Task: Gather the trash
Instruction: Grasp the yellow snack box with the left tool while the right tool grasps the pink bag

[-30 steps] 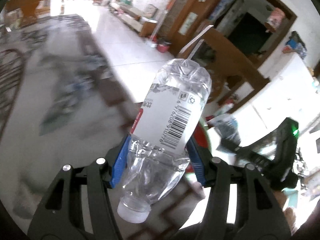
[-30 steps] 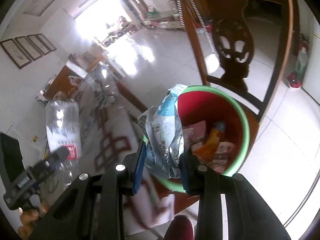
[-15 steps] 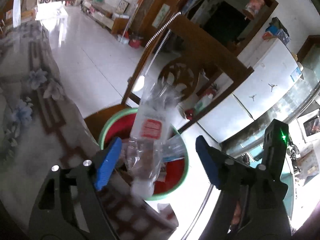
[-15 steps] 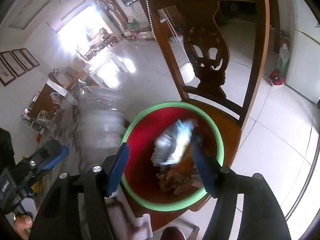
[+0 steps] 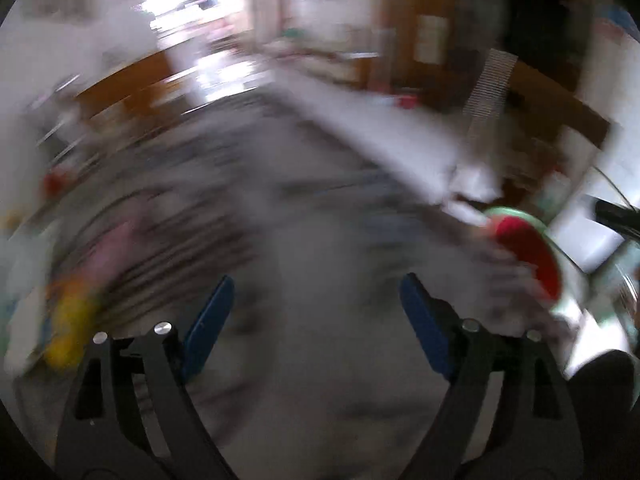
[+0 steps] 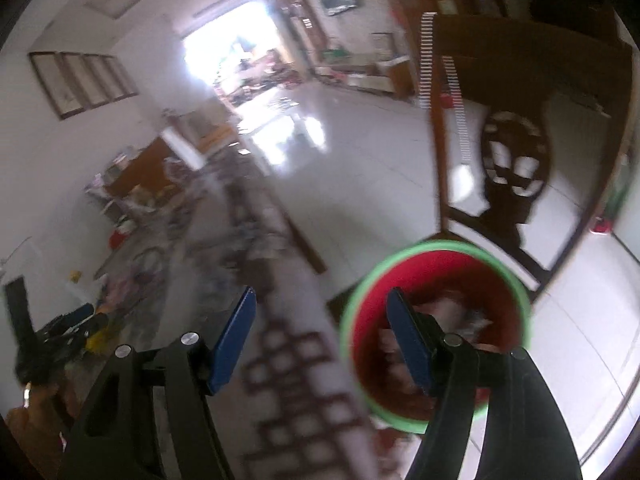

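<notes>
Both bottle and wrapper had just dropped into the red bin (image 6: 436,320), left gripper (image 5: 316,320) jaws opening empty, right gripper (image 6: 322,328) jaws open empty over the table (image 6: 280,360).

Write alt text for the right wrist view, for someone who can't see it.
The right tongs stand open and empty above a red bin with a green rim holding trash, beside a patterned table. A dark wooden chair stands behind on a white tiled floor.

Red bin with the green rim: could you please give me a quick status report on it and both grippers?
Left gripper empty, jaws opening. Right gripper open, empty. Red bin on chair, trash inside. Nothing in the way.
</notes>
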Demonstrator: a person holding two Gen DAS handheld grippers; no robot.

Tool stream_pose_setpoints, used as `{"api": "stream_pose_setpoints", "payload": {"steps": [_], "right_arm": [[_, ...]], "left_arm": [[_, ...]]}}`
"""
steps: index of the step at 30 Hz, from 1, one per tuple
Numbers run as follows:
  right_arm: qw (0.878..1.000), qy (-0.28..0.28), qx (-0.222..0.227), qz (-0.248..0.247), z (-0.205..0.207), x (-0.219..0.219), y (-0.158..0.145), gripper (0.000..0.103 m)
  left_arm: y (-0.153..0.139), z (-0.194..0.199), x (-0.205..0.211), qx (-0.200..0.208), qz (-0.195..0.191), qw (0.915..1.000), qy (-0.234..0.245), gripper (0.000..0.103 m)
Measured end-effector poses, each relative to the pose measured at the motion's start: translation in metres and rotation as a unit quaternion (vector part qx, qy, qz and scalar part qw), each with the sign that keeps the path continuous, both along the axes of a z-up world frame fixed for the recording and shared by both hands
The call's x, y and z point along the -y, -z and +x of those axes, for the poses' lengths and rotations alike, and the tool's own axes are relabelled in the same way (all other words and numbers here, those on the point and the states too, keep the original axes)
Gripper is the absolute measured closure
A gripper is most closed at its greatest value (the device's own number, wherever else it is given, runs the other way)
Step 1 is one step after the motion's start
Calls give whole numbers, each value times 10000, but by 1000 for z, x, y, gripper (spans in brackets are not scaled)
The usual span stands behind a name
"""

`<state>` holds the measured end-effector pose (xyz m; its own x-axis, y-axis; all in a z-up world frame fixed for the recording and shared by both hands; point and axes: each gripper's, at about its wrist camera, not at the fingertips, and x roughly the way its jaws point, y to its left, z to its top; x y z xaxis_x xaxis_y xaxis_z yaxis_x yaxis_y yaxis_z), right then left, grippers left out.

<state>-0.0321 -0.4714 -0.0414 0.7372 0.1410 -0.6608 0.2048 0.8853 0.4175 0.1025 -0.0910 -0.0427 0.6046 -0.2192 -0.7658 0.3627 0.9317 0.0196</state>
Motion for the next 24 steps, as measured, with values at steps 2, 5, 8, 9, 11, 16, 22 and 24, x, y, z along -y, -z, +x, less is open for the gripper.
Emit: {"api": "stream_pose_setpoints", "payload": {"steps": [2, 5, 8, 9, 11, 16, 22, 24], "right_arm": [[9998, -169, -13, 62, 12, -14, 0, 37], [9991, -419, -24, -32, 25, -40, -6, 37], [9977, -678, -73, 51, 35, -62, -8, 34], [9971, -746, -114, 38, 37, -68, -7, 34], [9962, -858, -173, -10, 41, -81, -6, 34], [9937, -1048, -375, -102, 46, -107, 1, 34], [9896, -1322, -548, -168, 58, -138, 7, 34], [9872, -1494, -494, -260, 61, -152, 3, 34]], "left_arm": [[5, 19, -77, -169, -131, 9960, -867, 21], [21, 41, -153, -364, 211, 9872, -1539, 20], [47, 63, -204, -722, 537, 9794, -1806, 20], [54, 70, -215, -837, 525, 9778, -1849, 20], [65, 82, -231, -1005, 486, 9760, -1871, 20], [85, 106, -245, -1158, 720, 9725, -1889, 17], [97, 120, -254, -1273, 701, 9700, -1952, 17], [101, 123, -255, -1151, 939, 9684, -2004, 17]]}}
